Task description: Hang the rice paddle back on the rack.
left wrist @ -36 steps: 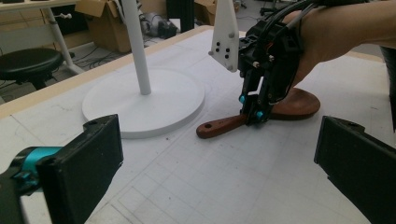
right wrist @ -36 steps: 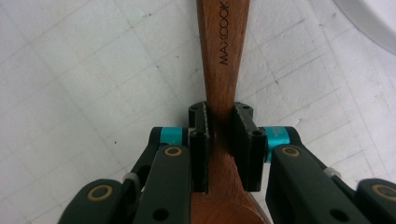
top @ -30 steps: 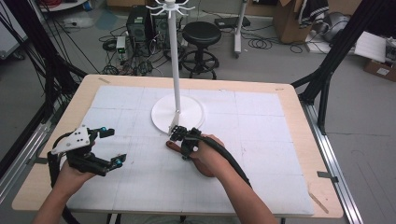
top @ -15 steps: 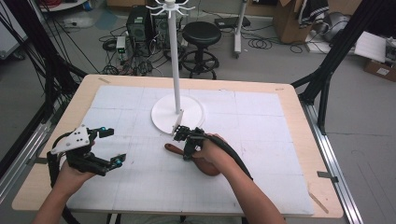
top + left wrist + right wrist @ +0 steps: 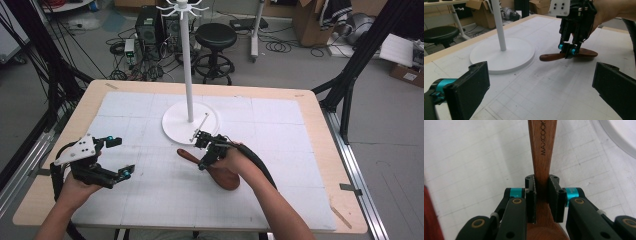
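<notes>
So the right tool point(image 5: 203, 151) has its jaws pinched on a wooden spatula point(image 5: 215, 170), gripping it at the neck where the handle meets the blade; in the right gripper view you can see both pads point(image 5: 532, 195) pressed flat against the sides of the wood point(image 5: 541, 150), with "MAXCOOK" printed along the handle running away from the camera. In the high view the spatula sits roughly mid-bench, just in front of the round white base point(image 5: 190, 122) of a tall white stand point(image 5: 186, 55), handle end pointing left and the wide blade tucked under the person's right hand point(image 5: 240, 160). From the left gripper view the spatula point(image 5: 551, 57) looks tilted a bit, handle end lower, and I honestly can't tell whether any part of it is touching the bench point(image 5: 280, 200) or it's just off the surface. The right tool point(image 5: 567, 48) comes down on it from above there. The left tool point(image 5: 117, 157) is well off to the left side of the bench, held in the left hand point(image 5: 80, 187), jaws spread wide with nothing between them, hovering over the white gridded mat point(image 5: 165, 200). The stand's base is near the spatula but apart from it.
</notes>
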The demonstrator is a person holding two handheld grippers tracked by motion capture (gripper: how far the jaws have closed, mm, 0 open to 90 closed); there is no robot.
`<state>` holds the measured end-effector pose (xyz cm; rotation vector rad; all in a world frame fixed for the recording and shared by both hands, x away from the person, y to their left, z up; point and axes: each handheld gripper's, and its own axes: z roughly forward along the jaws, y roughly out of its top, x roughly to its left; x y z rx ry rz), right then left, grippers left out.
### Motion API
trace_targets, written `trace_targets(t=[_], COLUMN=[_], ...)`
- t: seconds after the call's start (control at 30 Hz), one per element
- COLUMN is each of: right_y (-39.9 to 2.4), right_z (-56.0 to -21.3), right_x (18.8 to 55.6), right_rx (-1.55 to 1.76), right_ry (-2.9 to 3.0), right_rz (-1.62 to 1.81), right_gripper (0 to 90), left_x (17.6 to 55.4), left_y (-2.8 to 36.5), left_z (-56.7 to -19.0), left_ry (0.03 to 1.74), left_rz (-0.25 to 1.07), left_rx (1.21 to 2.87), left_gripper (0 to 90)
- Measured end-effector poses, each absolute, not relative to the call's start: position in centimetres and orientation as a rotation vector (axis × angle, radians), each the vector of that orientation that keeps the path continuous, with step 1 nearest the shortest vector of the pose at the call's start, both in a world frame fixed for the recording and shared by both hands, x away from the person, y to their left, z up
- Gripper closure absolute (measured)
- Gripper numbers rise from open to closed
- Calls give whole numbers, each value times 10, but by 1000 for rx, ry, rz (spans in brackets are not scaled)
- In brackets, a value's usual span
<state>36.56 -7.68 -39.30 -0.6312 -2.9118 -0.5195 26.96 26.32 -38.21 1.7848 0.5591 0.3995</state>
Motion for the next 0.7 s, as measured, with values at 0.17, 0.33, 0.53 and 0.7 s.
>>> trace_targets(t=[0.17,0.33,0.53,0.7], right_y=[-89,-94,-98,-102], right_z=[-380,-373,-367,-362], right_x=[362,360,360,359], right_rx=[-611,-600,-584,-573], right_ry=[-2873,-2850,-2817,-2797], right_rz=[-652,-715,-807,-855], right_gripper=[785,786,786,786], left_x=[270,270,270,270], left_y=[263,262,262,261], left_z=[-382,-382,-383,-383], left_ry=[556,558,558,553], left_rz=[402,402,403,401], left_rx=[1789,1788,1790,1796], left_gripper=[18,18,18,18])
